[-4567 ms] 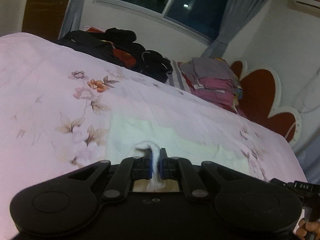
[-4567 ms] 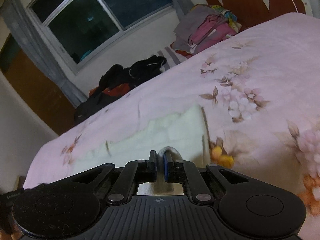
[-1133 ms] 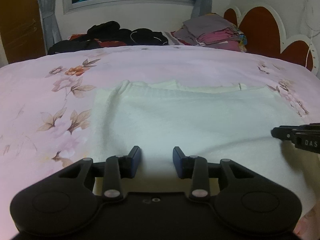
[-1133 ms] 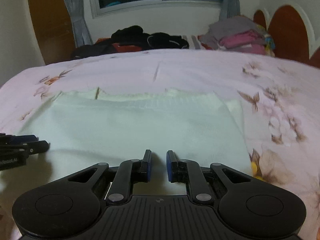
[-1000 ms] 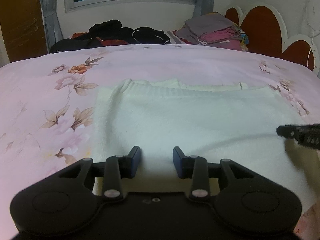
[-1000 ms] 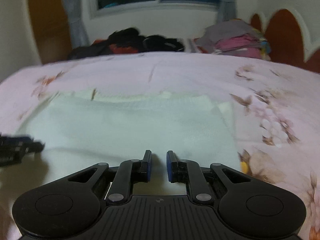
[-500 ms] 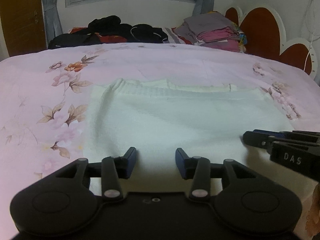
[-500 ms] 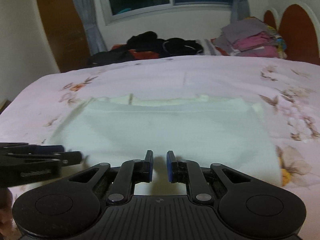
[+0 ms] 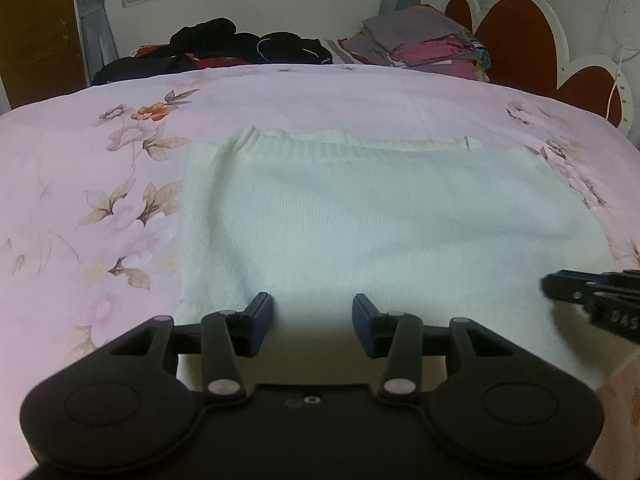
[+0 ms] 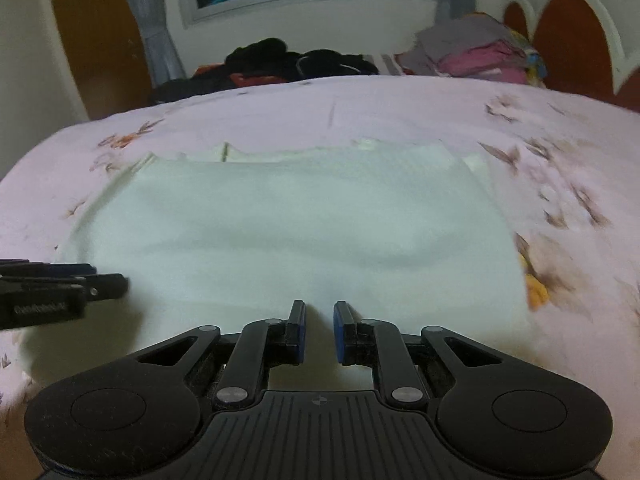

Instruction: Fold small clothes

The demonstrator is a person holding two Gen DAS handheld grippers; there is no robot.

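Note:
A white knit garment (image 9: 380, 208) lies flat in a folded rectangle on the pink flowered bed cover (image 9: 100, 184), ribbed edge at the far side. My left gripper (image 9: 313, 304) hovers open over its near left part, with nothing between the fingers. From the right edge of that view the tips of my right gripper (image 9: 560, 286) reach in over the cloth. In the right wrist view the garment (image 10: 296, 216) fills the middle. My right gripper (image 10: 319, 308) stands over its near edge, jaws a narrow gap apart and empty. The left gripper (image 10: 108, 280) shows at the left.
A heap of dark clothes (image 9: 240, 44) and a stack of folded grey and pink clothes (image 9: 424, 44) lie along the far side of the bed under the window. A red and white scalloped headboard (image 9: 516, 40) stands at the right. The bed cover (image 10: 560, 152) surrounds the garment.
Both grippers have let go of the cloth they pinched earlier. The left jaws have widened a little. The right gripper has slid sideways; its tips now sit nearer the left view's right edge.

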